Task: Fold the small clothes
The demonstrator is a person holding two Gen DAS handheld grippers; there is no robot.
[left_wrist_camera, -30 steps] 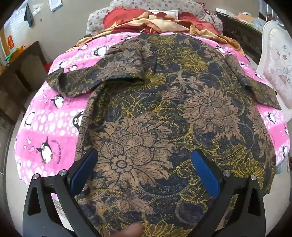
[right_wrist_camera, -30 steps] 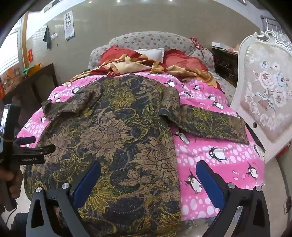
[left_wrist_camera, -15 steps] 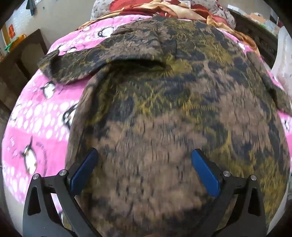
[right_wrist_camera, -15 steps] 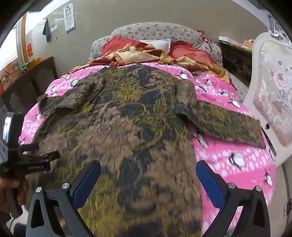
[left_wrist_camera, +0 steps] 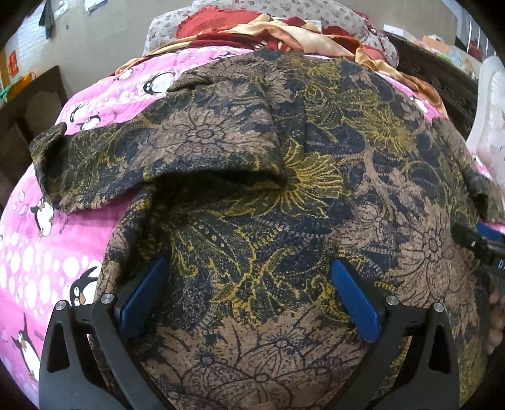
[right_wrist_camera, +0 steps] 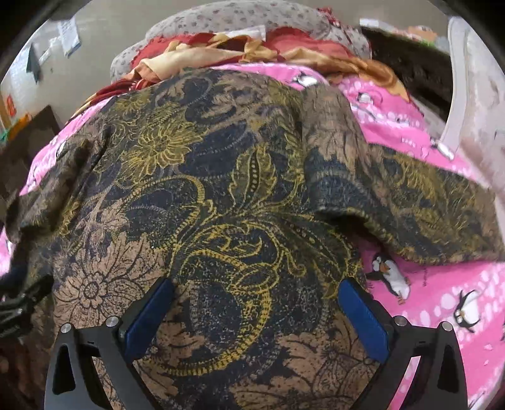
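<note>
A dark shirt with a brown, navy and yellow flower print lies spread on a pink penguin-print blanket. Its left sleeve sticks out to the left, its right sleeve to the right. My left gripper hovers open close over the shirt's left middle, blue pads wide apart. Just as open, my right gripper hangs low over the shirt's right half, near the sleeve's armpit. The right gripper's black tip shows at the left wrist view's right edge.
Red and gold bedding and a grey headboard lie beyond the shirt. A white upholstered chair stands at the right, dark wooden furniture at the left.
Both grippers have dropped down and moved forward over the shirt, from near its hem up to its middle. The cloth now fills both views. The jaws have stayed wide.
</note>
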